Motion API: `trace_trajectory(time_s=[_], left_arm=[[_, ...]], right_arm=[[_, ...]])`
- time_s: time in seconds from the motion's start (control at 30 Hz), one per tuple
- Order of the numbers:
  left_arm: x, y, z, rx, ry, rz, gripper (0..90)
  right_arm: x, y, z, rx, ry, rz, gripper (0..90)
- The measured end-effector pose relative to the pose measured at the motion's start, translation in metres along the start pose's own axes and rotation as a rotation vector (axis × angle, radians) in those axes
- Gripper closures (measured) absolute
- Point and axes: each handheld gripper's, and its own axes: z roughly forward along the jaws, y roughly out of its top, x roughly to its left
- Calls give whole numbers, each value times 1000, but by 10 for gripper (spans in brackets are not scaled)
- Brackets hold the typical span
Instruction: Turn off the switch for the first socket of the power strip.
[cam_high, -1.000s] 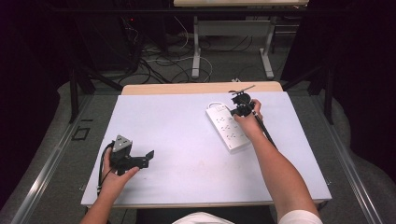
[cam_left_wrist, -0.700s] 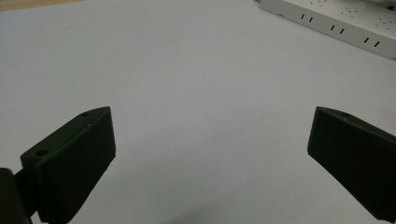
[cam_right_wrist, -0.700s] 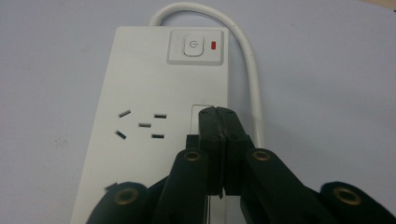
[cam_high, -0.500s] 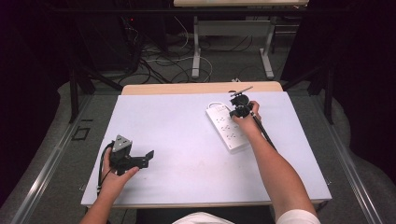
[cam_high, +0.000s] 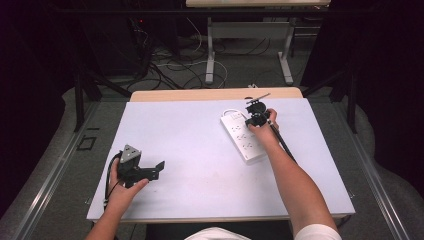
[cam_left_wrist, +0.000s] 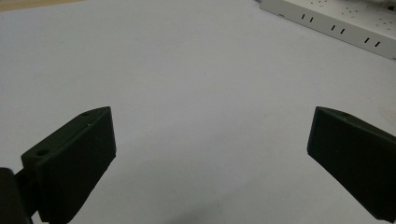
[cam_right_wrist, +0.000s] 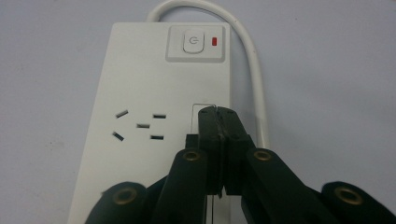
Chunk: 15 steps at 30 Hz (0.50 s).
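The right gripper (cam_right_wrist: 218, 122), its jaws squeezed together, pressed on the white power strip (cam_high: 242, 136) near the table's (cam_high: 190, 135) far right corner, while the left gripper (cam_high: 150, 172) waited released.

Smooth white plastic power strip (cam_right_wrist: 154, 116) on matt pale tabletop (cam_high: 190, 135).

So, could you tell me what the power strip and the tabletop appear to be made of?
Power strip: likely moulded white plastic, smooth with a slight sheen, with crisp socket slots and a raised switch panel. Tabletop: a matte, pale, uniform surface, perhaps laminate or a mat; which one is unclear.
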Motion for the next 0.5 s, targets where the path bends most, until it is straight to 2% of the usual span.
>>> trace_trajectory(time_s=[0.03,0.5], left_arm=[[1,0,0,2,6,13,14],[-1,0,1,-2,-2,-1,14]], right_arm=[[0,0,0,0,0,0,899],[1,0,1,1,-5,2,900]])
